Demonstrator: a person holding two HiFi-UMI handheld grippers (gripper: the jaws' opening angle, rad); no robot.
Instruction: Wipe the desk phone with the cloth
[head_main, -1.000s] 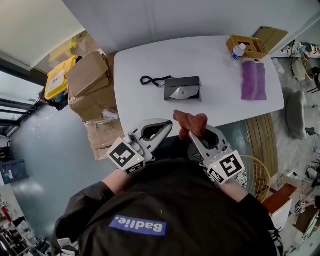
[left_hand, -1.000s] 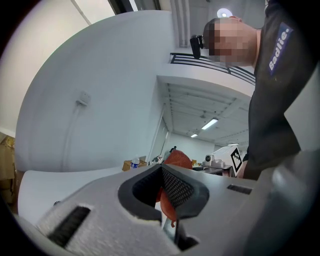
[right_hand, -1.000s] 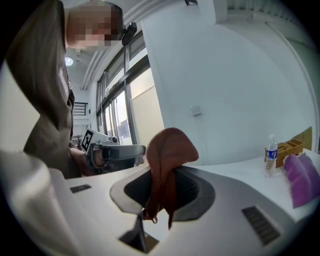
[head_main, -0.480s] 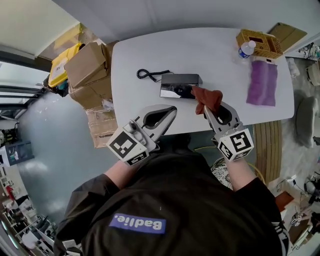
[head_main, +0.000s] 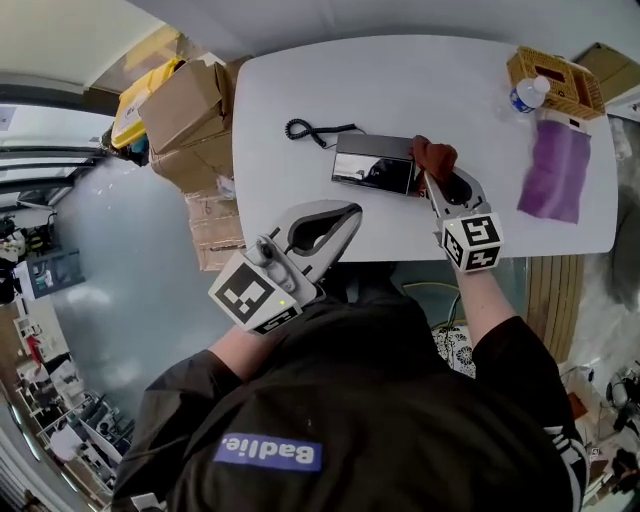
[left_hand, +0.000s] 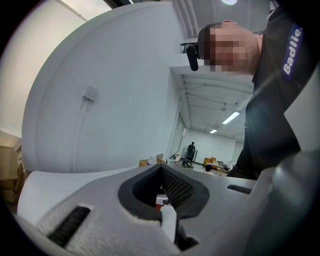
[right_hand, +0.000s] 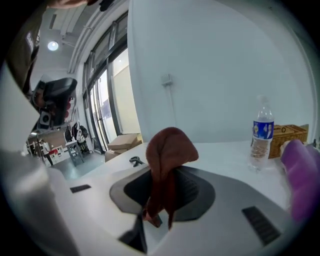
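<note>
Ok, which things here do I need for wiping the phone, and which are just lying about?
Job: desk phone with its cord; brown cloth, pinched in the right tool.

Lying about: purple cloth, water bottle, wicker basket, cardboard boxes beside the table; left tool, shut and empty.

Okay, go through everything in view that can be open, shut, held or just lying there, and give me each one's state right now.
left gripper: jaws shut, empty.
right gripper: jaws shut on the brown cloth.
brown cloth: bunched, held at the desk phone's right end.
desk phone: lying flat.
water bottle: upright, capped.
purple cloth: spread flat, not held.
</note>
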